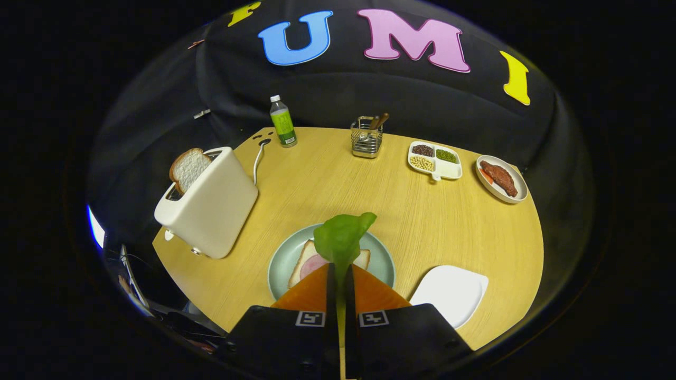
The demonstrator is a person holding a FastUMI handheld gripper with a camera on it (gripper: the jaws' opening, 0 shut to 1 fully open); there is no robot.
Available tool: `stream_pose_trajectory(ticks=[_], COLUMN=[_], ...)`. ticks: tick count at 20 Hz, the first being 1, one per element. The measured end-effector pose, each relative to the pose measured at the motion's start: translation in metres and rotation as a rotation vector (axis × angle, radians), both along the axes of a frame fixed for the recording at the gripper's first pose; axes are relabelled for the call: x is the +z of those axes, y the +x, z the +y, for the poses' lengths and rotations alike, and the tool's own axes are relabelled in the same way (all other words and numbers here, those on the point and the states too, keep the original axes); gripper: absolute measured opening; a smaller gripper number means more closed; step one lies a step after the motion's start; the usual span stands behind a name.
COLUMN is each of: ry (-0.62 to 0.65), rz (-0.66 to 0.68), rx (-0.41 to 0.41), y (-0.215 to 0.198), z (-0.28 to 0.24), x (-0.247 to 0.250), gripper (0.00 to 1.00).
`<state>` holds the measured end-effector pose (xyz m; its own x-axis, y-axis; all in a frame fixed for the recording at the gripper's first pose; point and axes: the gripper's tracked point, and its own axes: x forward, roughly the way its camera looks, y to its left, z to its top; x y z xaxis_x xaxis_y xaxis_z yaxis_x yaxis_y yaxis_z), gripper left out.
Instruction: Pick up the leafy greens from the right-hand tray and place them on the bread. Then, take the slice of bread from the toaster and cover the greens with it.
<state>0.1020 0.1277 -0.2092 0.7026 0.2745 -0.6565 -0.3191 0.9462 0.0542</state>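
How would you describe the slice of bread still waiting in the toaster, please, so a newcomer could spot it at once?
Start at the round wooden table and find the white toaster, beyond the plate over which the tongs hold the leafy green. The bread slice stands upright in its top slot. Unlike the slice on the plate, it is bare.

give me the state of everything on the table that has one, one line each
gripper: shut on the leafy greens
leafy greens: held over the plate
bread on plate: lying flat with a pink slice on top, not yet covered
toaster: bread slice sticking up from its slot
white tray: holding nothing
bottle: upright, capped
wire holder: upright, utensils inside
divided dish: beans in three sections
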Motion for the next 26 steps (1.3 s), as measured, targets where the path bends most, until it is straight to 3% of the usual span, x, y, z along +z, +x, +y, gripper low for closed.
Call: stream_pose_trajectory(ticks=[4,10,15,18,21,22,26], ry=[-0.028,-0.084,-0.117,-0.096,-0.077,-0.072,-0.056], rz=[0.012,0.019,0.052,0.043,0.036,0.032,-0.001], rx=[0.036,0.034,0.034,0.046,0.047,0.044,0.052], y=[0.007,0.017,0.015,0.014,0.011,0.011,0.011], z=[0.019,0.028,0.029,0.036,0.04,0.042,0.052], x=[-0.006,-0.023,-0.04,-0.038,-0.033,-0.031,-0.015], gripper=[0.11,0.33,0.36,0.68,0.86,0.98,0.99])
